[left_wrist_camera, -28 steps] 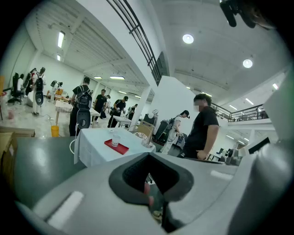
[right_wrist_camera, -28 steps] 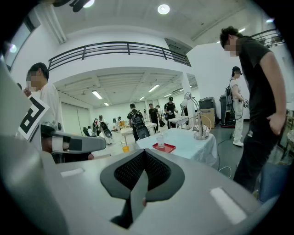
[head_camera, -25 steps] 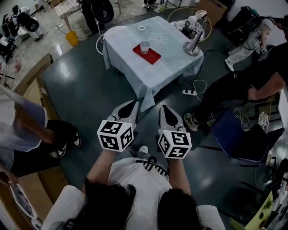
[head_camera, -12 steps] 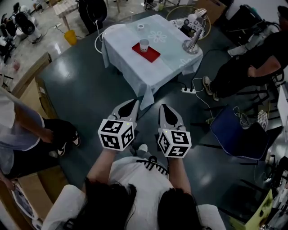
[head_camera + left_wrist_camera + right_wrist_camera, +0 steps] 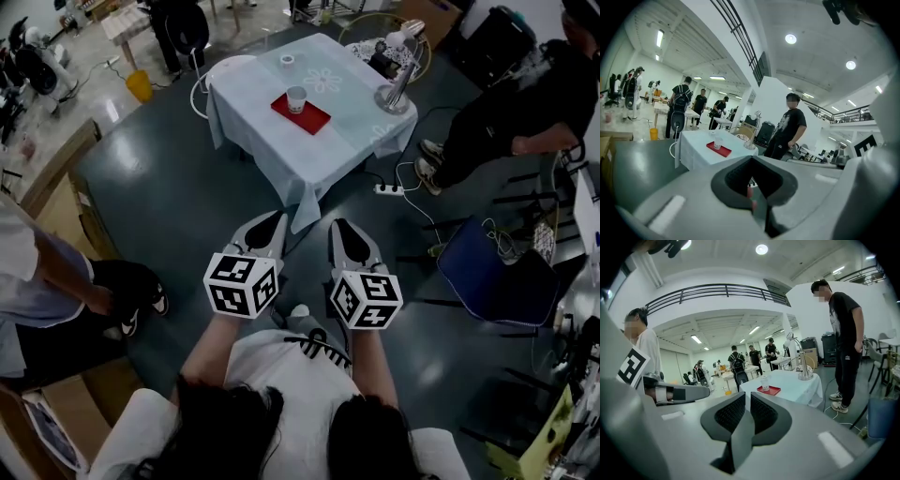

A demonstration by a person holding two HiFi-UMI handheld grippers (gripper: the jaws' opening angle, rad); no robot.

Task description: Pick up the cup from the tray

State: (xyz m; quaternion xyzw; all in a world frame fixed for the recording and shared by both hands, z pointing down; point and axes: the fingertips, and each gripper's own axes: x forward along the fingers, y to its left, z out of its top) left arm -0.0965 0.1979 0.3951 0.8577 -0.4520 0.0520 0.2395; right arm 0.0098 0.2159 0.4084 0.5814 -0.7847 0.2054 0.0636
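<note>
Your left gripper (image 5: 277, 219) is pressed together and empty, while your right gripper (image 5: 340, 226) has just been opening, its jaws a narrow slit apart with nothing between them. Both hang side by side over the floor (image 5: 169, 187), well apart from the cup (image 5: 296, 97), which stands upright on the red tray (image 5: 316, 119) on the tabletop (image 5: 352, 94).

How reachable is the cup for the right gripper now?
Probably not yet. The cup stands on the tray on a table far across open floor from the right gripper, whose jaws have just been opening a little with nothing between them. Nothing blocks the way; the person must walk closer.
</note>
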